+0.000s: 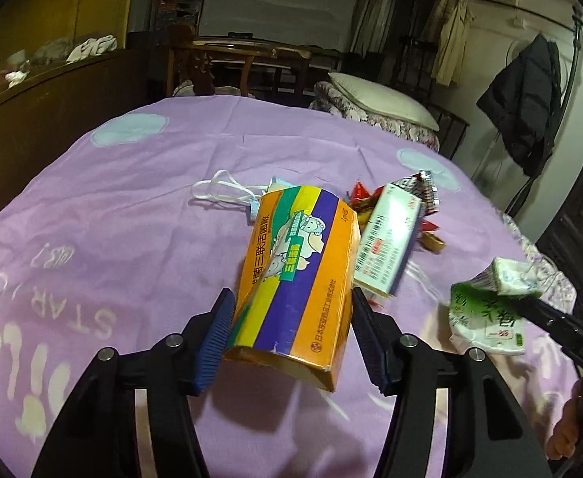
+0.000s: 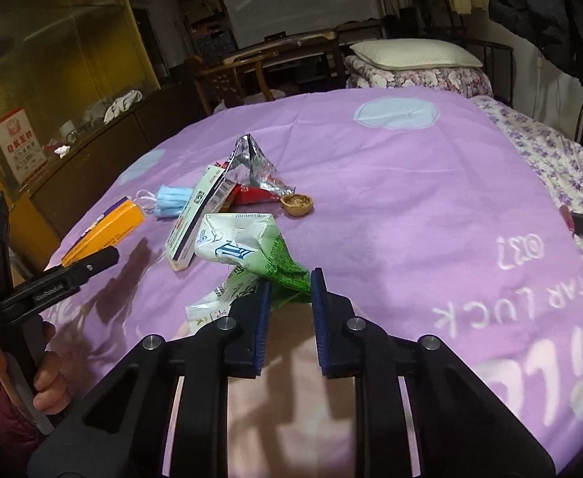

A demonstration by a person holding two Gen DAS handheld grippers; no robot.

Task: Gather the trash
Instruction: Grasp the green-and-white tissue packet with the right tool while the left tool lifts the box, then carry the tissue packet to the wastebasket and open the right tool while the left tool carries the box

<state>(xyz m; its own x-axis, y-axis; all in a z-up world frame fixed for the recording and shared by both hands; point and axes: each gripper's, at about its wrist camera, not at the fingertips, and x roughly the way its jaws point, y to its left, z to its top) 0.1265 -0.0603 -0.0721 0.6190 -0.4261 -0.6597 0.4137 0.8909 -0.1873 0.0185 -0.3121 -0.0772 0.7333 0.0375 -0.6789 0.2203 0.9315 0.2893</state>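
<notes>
1. We hold the orange box in the left gripper, lifted off the purple sheet, long axis pointing away.
2. Our right gripper pinches the crumpled green carton.
3. The white box lies ahead, nearer our right gripper.

The left wrist view looks forward and down along the left gripper, close over the purple sheet; the right wrist view does likewise along the right gripper; both face the pillow end; they share the orange box, the crushed carton, the mask; each sees the other gripper at its edge.
</notes>
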